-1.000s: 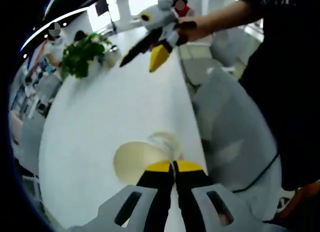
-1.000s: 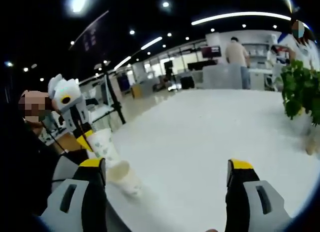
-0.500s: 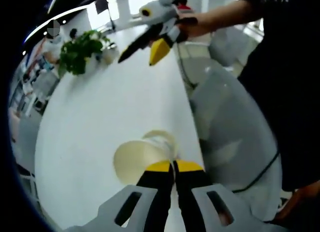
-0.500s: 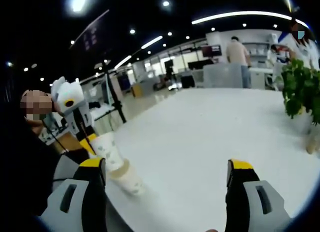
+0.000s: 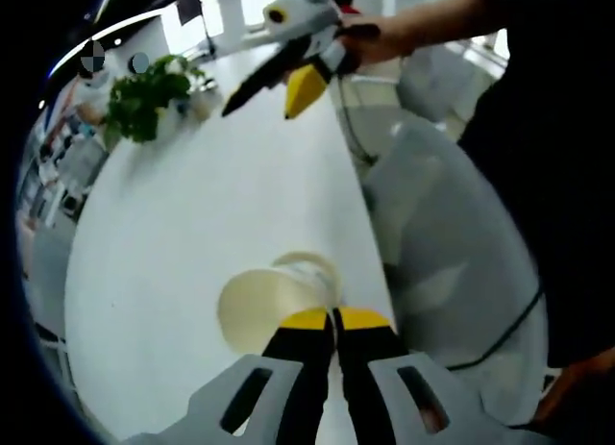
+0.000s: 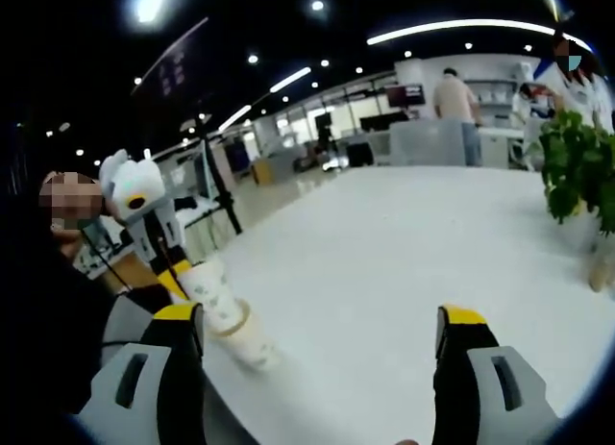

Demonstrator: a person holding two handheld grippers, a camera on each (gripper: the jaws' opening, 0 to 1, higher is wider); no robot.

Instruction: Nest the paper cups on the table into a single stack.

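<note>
My left gripper (image 5: 334,318) is shut on the near rim of a paper cup (image 5: 252,309) whose cream inside faces the camera. Just beyond it shows a second cup (image 5: 309,269), which the held one is pushed into. In the right gripper view the patterned held cup (image 6: 209,288) slants down from the left gripper (image 6: 144,207) into the second cup (image 6: 253,347), which lies on the white table (image 6: 384,262) near its edge. My right gripper (image 6: 320,322) is open above the table with nothing between its jaws. It also shows open, far off over the table, as the right gripper (image 5: 288,75).
A potted plant (image 5: 144,94) stands at the table's far end, seen also as the plant (image 6: 577,166). A grey chair (image 5: 442,234) sits beside the table edge, next to a person in dark clothes (image 5: 548,157). People stand in the background (image 6: 456,104).
The held cup has slid further down into the lying cup. The right gripper has drifted slightly left over the table, still open.
</note>
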